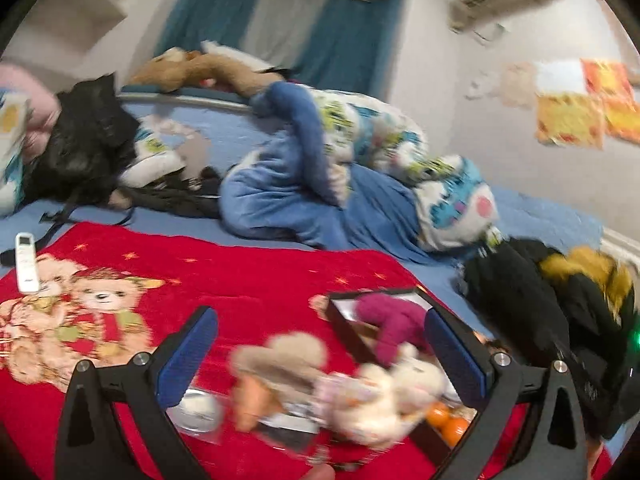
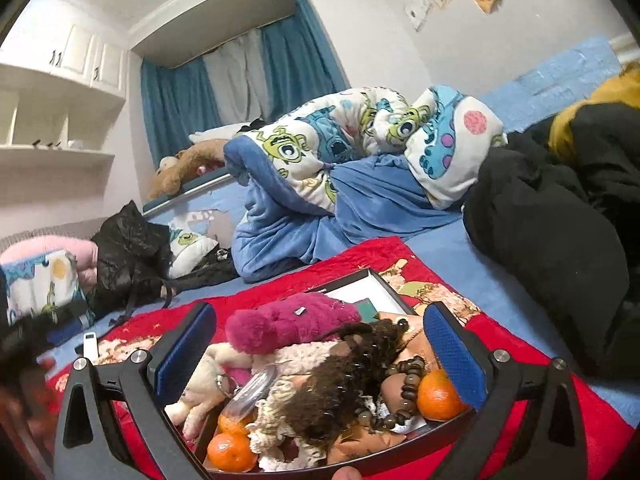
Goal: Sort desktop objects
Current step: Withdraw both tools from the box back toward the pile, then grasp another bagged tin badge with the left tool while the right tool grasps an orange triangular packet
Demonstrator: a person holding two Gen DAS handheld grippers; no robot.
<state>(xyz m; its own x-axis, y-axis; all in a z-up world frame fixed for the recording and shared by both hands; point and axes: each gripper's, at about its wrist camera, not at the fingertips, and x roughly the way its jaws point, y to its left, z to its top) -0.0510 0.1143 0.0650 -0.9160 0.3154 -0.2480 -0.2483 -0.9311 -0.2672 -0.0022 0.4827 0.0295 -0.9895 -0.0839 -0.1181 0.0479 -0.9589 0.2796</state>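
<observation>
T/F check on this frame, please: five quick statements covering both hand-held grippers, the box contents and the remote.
1. Both hand-held grippers are open. True: the left hand-held gripper and the right hand-held gripper each have their jaws spread wide, gripping nothing.
2. The dark box holds only fruit. False: it holds oranges, a magenta plush, a string of brown beads and more.
3. A white remote lies on the red blanket. True.
4. The curtains are yellow. False: the curtains are blue.
5. The magenta plush is clamped in the right hand-held gripper. False: it rests in the box.
</observation>
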